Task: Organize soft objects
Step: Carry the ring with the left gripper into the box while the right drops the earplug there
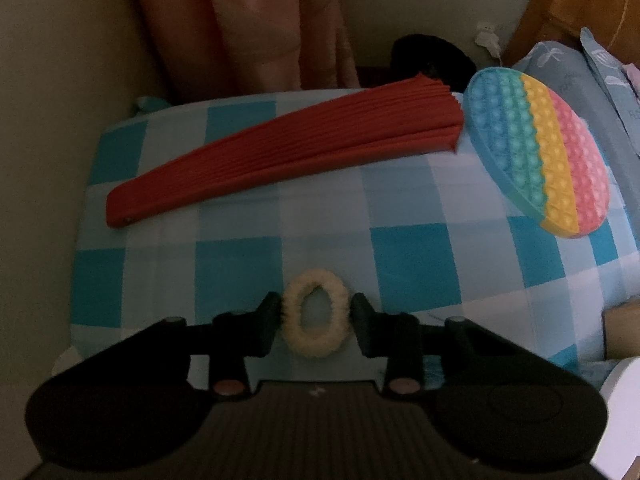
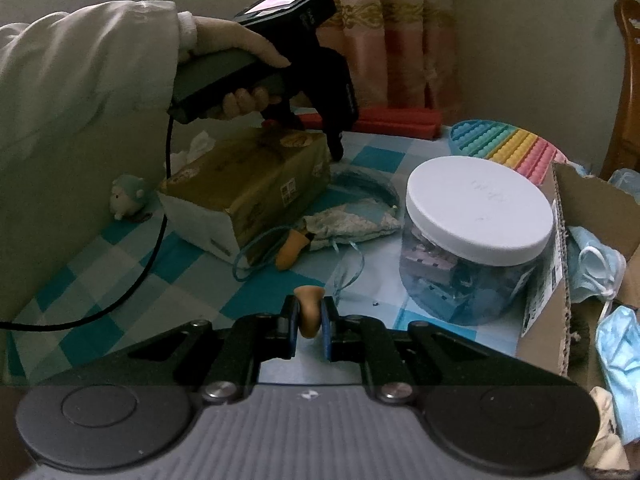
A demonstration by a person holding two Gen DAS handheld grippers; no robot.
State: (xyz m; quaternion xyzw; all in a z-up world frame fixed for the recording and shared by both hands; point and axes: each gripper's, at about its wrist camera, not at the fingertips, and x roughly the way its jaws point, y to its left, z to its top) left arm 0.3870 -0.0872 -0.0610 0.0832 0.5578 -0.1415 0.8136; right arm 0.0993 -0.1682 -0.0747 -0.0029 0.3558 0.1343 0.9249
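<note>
A cream fuzzy hair tie point(image 1: 314, 279) lies on the blue-and-white checked cloth point(image 1: 400, 208). My left gripper point(image 1: 314, 312) is shut on it, a pad pressing each side and squeezing the ring into an oval. In the right wrist view a hand holds that left gripper point(image 2: 335, 148) pointing down behind a tissue box point(image 2: 248, 188). My right gripper point(image 2: 309, 320) is shut on a small tan foam plug point(image 2: 308, 308). A second tan plug point(image 2: 294, 250) lies by a pale drawstring pouch point(image 2: 352, 216).
A folded red fan point(image 1: 280, 140) and a rainbow bubble pad point(image 1: 540, 152) lie beyond the hair tie. A clear jar with a white lid point(image 2: 480, 208) stands right of centre, beside a cardboard box point(image 2: 548, 300) of blue face masks. A small plush toy point(image 2: 128, 196) sits at the left wall.
</note>
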